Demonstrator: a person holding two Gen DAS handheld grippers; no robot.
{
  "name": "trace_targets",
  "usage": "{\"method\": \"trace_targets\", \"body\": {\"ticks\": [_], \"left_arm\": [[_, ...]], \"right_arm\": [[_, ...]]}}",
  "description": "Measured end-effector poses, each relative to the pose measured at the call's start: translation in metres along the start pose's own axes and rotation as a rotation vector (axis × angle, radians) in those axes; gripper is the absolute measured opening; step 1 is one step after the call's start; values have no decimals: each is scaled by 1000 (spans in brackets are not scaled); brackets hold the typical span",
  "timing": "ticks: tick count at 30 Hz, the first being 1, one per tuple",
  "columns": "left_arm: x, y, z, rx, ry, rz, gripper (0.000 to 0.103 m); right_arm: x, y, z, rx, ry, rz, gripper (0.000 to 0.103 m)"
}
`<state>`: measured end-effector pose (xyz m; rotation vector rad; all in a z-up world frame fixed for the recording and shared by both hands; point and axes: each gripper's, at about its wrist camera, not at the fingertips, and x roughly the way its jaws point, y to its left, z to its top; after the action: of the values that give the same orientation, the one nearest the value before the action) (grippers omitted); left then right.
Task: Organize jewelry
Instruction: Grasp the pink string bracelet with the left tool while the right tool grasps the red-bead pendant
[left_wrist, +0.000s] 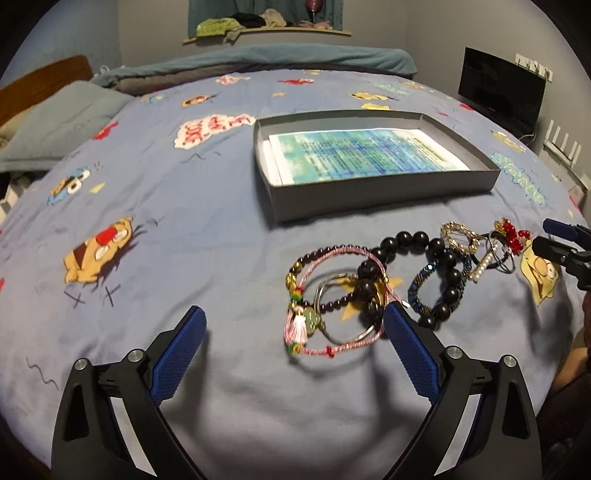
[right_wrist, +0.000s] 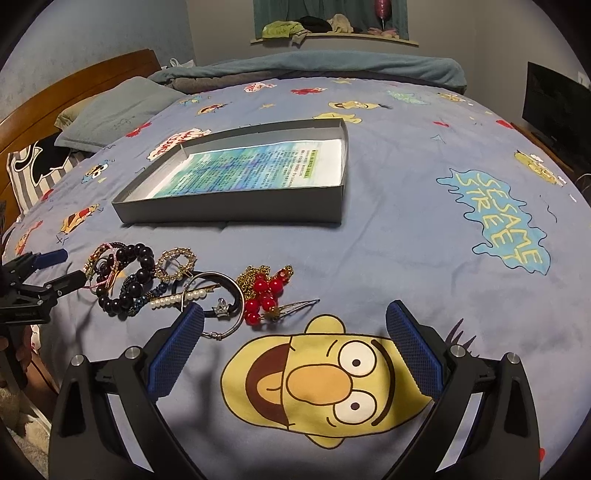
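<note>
A pile of jewelry lies on the blue bedspread: a pink cord bracelet with a tassel, a big black bead bracelet, a gold ring brooch, a pearl clip and a red bead piece. A grey shallow box with a printed sheet inside sits behind the pile. My left gripper is open just in front of the pink bracelet, its right pad beside the beads. My right gripper is open, its left pad near a black hair tie; nothing is held.
The bedspread carries cartoon prints. Pillows and a wooden headboard lie far left, a rolled teal blanket at the far edge, a dark screen at the right. Each gripper shows at the edge of the other's view.
</note>
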<state>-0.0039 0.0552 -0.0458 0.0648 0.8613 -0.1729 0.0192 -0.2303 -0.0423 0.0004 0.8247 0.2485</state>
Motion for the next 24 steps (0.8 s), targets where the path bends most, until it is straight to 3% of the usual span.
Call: {"method": "trace_targets", "body": {"ticks": [8,11,14,16,18,21,24], "left_arm": [[-15,-9,-13,41,-9,-59,92],[-18,-11,-16,65,-15,-58,81],[-11,-11,-20,60,37,-98,63],[-8,-12,-21,54,61,-115,57],[-8,-14,-22,73,48,-92,56],[-11,-17,-21,115,7,0,56],[-8,-17,-19,116,7,11,56]], "right_arm": [[2,1,-2,-7,9,-10,97],[2,5,-2,-18,11,-10,97],[3,7,-2,-19,14,-7,97],[2,9,-3,-23,13,-8,97],[3,10,-3,-26,15,-6,97],[3,12,-3,-30,19,-7,97],[3,12,-4,-33,16,-7,97]]}}
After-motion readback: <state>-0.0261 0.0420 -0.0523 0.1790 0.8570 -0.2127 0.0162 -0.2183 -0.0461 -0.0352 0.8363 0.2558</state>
